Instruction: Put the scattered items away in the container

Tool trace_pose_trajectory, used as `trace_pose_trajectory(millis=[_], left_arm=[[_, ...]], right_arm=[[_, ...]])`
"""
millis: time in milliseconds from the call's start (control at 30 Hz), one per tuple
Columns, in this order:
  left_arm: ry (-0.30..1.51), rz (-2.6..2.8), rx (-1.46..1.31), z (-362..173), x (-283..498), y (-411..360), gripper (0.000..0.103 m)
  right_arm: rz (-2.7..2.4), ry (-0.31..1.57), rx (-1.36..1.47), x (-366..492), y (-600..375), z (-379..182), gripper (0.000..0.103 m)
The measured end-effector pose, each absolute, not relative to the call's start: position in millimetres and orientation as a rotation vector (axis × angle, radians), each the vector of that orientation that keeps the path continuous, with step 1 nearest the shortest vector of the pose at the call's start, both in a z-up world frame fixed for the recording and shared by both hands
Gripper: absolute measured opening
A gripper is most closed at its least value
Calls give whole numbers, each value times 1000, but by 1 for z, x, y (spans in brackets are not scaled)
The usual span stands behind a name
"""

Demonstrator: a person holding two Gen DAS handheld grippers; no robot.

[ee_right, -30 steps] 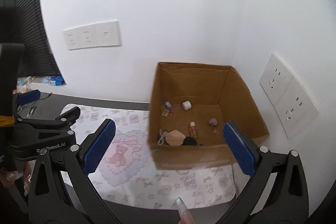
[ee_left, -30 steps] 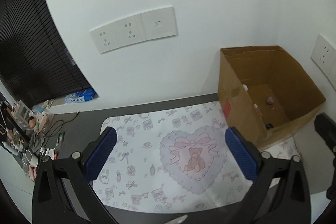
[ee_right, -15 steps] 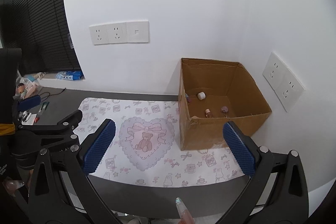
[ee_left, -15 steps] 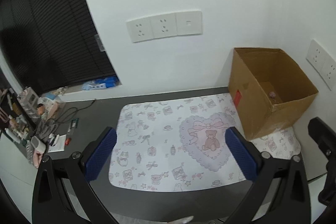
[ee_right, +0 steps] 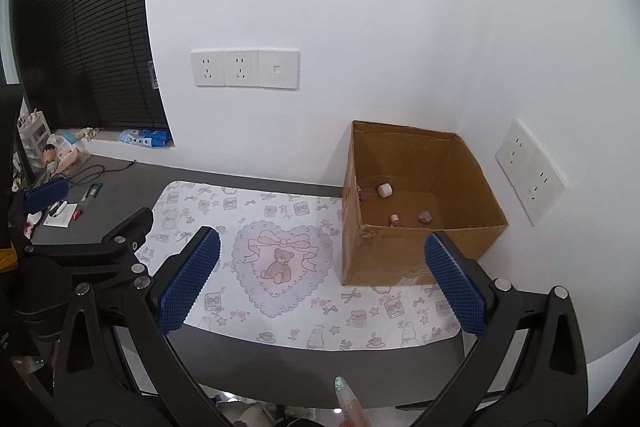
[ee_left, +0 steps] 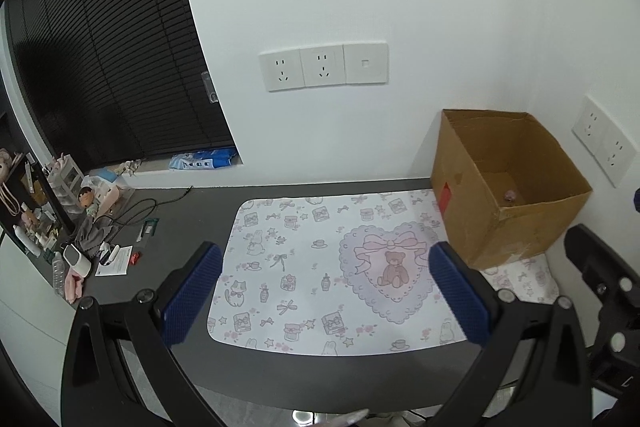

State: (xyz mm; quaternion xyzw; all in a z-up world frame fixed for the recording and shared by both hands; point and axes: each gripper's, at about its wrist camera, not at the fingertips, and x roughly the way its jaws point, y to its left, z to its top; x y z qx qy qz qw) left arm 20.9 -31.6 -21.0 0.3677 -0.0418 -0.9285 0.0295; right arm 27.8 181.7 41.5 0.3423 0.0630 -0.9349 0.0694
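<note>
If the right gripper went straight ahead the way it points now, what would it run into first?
Probably the patterned mat, near its teddy-bear heart. The right gripper is open, empty and angled down at the desk. The cardboard box sits right of centre, so it would likely pass beside it; depth is hard to judge.

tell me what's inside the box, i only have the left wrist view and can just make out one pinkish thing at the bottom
Observer: The right wrist view looks deeper into the cardboard box. A white cylinder lies on its floor near the back wall.
Operator: anything else in there
Observer: A small bottle lies near the front wall, apart from a purple charm beside it.
Operator: is the right gripper carrying something, i only see its edge
Observer: No. The right gripper has its jaws wide apart, with nothing between them.
</note>
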Motion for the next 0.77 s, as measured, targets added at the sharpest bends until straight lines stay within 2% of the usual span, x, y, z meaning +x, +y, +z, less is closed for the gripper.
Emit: trace_pose_trajectory(millis=[767], left_arm=[[-150, -2874, 1086, -13, 31, 25, 103]], right_arm=[[-2845, 191, 1034, 29, 237, 50, 103]])
